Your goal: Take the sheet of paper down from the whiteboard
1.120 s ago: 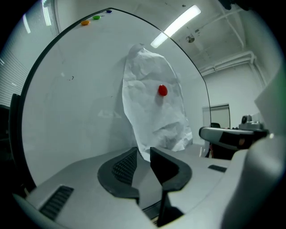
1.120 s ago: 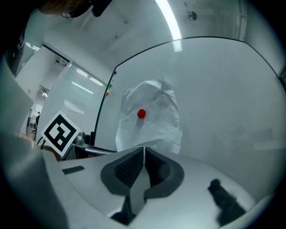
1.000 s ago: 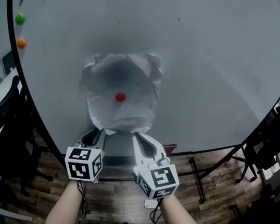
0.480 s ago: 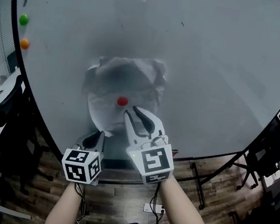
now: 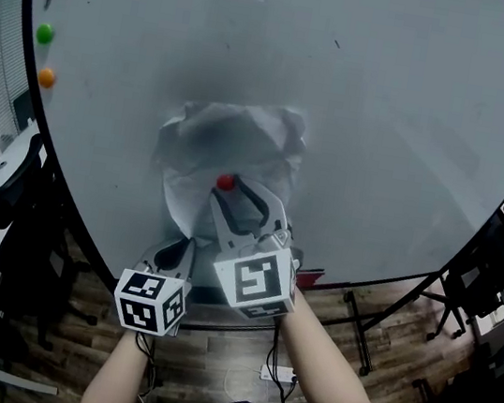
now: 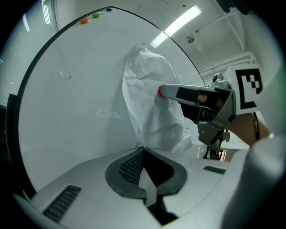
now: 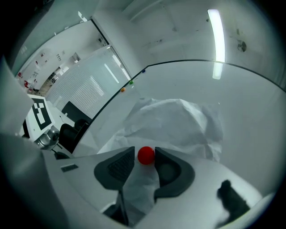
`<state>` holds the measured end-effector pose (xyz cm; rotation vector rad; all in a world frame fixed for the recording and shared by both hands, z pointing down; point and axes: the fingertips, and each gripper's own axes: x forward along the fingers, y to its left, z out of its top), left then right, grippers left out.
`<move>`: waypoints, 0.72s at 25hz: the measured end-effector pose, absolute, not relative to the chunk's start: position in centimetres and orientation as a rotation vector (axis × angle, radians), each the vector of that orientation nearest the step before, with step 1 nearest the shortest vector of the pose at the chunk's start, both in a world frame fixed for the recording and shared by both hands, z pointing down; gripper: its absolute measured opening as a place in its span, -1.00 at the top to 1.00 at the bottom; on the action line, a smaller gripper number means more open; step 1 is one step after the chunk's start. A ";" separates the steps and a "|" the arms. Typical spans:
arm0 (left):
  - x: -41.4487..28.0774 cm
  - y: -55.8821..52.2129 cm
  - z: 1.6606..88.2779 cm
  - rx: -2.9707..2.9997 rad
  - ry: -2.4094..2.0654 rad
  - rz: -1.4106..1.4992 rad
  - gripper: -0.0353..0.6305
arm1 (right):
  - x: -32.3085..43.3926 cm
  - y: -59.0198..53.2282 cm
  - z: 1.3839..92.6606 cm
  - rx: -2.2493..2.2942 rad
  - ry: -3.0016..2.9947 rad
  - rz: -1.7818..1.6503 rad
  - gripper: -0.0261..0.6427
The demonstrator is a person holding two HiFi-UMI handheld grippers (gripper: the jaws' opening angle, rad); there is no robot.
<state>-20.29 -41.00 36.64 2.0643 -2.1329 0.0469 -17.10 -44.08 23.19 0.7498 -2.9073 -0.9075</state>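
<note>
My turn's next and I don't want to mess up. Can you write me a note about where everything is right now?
Left tongs: shut on the bottom edge of the sheet of paper.
Right tongs: open, just opened wide, with the red magnet between the tips, not squeezed yet.
Paper: crumpled, pinned to the whiteboard by that magnet.
Done: paper gripped, magnet reached.
To do: probably squeeze the magnet, pull it off, then take the paper down.

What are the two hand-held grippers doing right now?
Left hand-held gripper: closed on the bottom edge of the paper.
Right hand-held gripper: open, jaws just opened, red magnet between them, not squeezed.
</note>
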 end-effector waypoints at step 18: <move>-20.8 -40.5 36.4 2.145 -2.070 0.023 0.85 | -17.2 -44.6 23.0 0.904 -2.858 -0.909 0.59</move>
